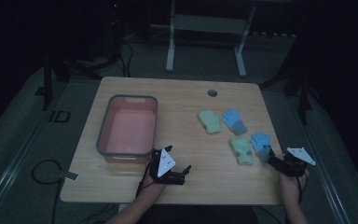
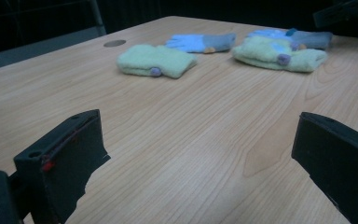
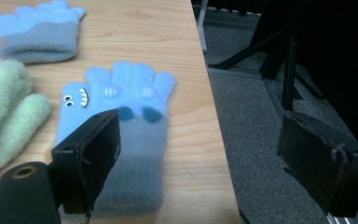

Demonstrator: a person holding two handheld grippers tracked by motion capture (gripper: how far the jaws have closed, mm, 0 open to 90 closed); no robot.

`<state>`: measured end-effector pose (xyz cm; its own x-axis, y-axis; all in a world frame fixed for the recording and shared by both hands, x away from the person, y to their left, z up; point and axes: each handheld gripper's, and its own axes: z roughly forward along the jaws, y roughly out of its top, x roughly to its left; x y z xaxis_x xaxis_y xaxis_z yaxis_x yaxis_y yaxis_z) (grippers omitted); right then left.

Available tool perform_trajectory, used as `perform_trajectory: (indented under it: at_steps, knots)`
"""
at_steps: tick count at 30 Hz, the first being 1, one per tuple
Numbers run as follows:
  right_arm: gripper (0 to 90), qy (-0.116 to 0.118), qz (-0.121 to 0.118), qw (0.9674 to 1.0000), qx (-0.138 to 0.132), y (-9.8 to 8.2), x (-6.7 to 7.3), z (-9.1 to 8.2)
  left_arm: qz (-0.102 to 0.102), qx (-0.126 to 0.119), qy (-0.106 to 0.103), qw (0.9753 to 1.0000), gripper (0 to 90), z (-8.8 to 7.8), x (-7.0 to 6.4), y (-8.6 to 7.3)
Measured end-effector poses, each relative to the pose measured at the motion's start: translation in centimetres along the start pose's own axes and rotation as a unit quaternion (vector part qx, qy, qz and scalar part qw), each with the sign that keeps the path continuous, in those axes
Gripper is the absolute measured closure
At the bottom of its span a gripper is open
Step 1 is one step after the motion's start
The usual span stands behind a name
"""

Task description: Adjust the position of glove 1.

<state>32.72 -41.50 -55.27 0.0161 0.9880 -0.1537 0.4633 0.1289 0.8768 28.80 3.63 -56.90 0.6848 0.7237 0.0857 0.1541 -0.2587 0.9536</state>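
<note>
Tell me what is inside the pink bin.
The pink bin looks empty in the high view: only its bare pink floor shows. The near wall hides a thin strip of floor closest to the person, and the dim light could mask something small.

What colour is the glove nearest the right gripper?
Light blue with a grey cuff; clearest in the right gripper view.

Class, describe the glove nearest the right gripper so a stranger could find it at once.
Start at the wooden table and go to its right edge. Of four gloves there, it is the blue glove lying closest to that edge, beside a green glove. Unlike the other blue glove, it has a toothy face on its thumb.
</note>
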Motion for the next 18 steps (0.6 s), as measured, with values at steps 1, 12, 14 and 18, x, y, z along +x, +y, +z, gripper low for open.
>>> perform_trajectory:
  at_steps: [1,12,14,18]
  knots:
    - [13.6,0.0,0.001,1.0,-0.001,-0.01,0.0,-0.01,-0.003,0.001,0.013,0.9999,1.3,-0.01,-0.02,0.0]
    - [13.6,-0.006,-0.009,0.9999,0.006,0.02,0.19,0.05,0.002,0.005,0.008,1.0,1.1,0.08,-0.19,0.06]
    - [13.6,-0.006,-0.008,0.9999,0.005,0.02,0.19,0.04,0.002,0.008,0.002,1.0,1.1,0.15,-0.14,0.09]
    - [13.5,0.006,0.009,0.9999,0.01,0.03,-0.01,0.02,0.006,0.007,-0.001,1.0,1.1,0.16,-0.21,0.09]
